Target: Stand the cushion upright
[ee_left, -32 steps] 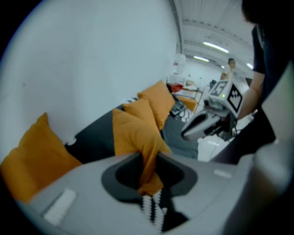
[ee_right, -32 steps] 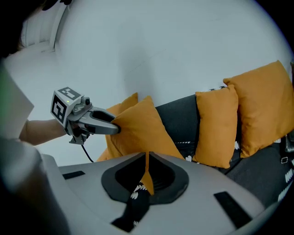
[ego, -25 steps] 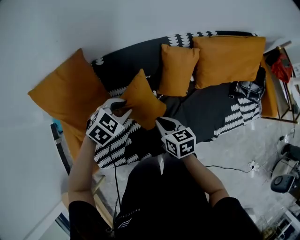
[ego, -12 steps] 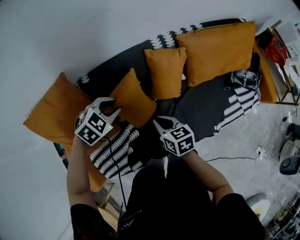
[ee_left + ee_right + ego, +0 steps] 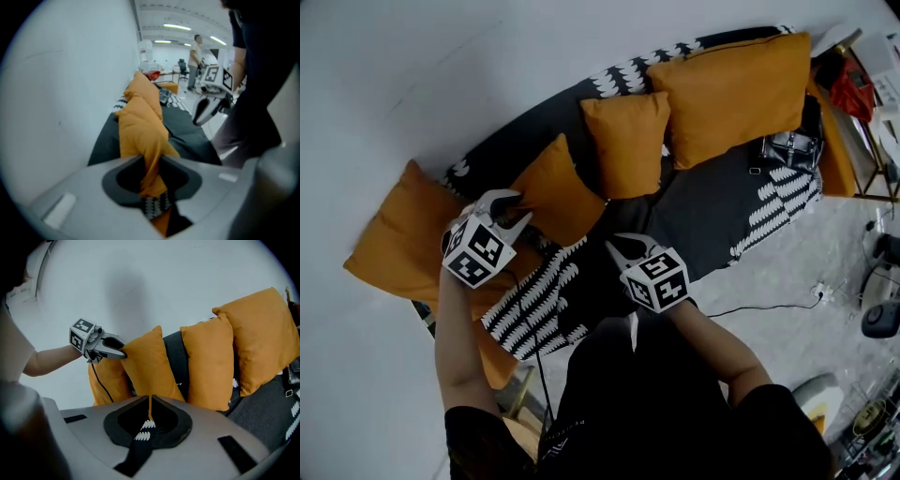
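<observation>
The cushion [image 5: 555, 199] was on the sofa [image 5: 712, 216], toward its left end. It was tipped onto one corner like a diamond and its back lay against the sofa's backrest [image 5: 502, 150]. Whether its lowest corner rested on the seat or hung just above it could not be told.

The left tongs [image 5: 521, 207] pinched the cushion's corner on the side toward the sofa's left end. In the left gripper view the orange cloth was bunched thick between the two jaws, which pressed on it from both sides.

The right tongs [image 5: 622, 247] were over the front of the seat, above the black-and-white throw [image 5: 534, 300], near the cushion's lower edge but apart from it. Their jaws were pressed almost together, leaving only a slit and holding nothing. Through the slit showed a line of orange and a bit of the throw's pattern.

Three more orange cushions were on the sofa:
- The end cushion [image 5: 398, 239] lay over the sofa's left end, just beside the left tongs.
- The mid cushion [image 5: 628, 141] stood upright against the backrest near the sofa's middle, close to the held cushion.
- The big cushion [image 5: 736, 89] leaned on the backrest toward the sofa's right end.

A dark bag [image 5: 787, 148] sat on the seat near that right end.
</observation>
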Demonstrator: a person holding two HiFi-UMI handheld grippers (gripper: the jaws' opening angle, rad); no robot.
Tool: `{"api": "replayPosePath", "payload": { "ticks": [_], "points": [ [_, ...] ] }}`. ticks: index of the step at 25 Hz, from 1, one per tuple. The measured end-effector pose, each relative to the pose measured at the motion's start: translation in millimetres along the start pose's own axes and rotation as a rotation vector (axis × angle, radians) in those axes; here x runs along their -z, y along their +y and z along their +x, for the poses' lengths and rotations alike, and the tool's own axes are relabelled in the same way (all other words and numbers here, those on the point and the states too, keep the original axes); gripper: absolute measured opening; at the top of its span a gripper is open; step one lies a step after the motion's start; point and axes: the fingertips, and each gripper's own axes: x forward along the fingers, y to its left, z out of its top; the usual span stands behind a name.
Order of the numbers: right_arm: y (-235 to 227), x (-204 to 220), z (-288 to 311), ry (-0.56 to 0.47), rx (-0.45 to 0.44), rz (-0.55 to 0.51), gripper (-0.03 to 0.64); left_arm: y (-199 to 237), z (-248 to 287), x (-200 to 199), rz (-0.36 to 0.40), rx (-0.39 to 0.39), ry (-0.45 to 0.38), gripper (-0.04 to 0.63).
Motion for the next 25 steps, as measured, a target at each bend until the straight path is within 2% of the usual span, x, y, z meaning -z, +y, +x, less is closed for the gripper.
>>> {"api": "replayPosePath", "payload": {
  "ticks": [4,9,16,25],
  "points": [
    [-1,2,3,0.006,-0.001,0.009,0.015,9,8,4,-0.015,-0.024,-0.001,0.117],
    [-1,-2,12,0.017,-0.004,0.004,0.014,32,13,20,-0.093,-0.100,0.020,0.140],
    [-4,-4,16,0.022,0.004,0.007,0.012,46,19,31,-0.118,-0.168,0.049,0.161],
    [-5,-5,17,0.011,0.022,0.011,0.012,61,16,41,-0.144,-0.305,0.051,0.223]
  ]
}}
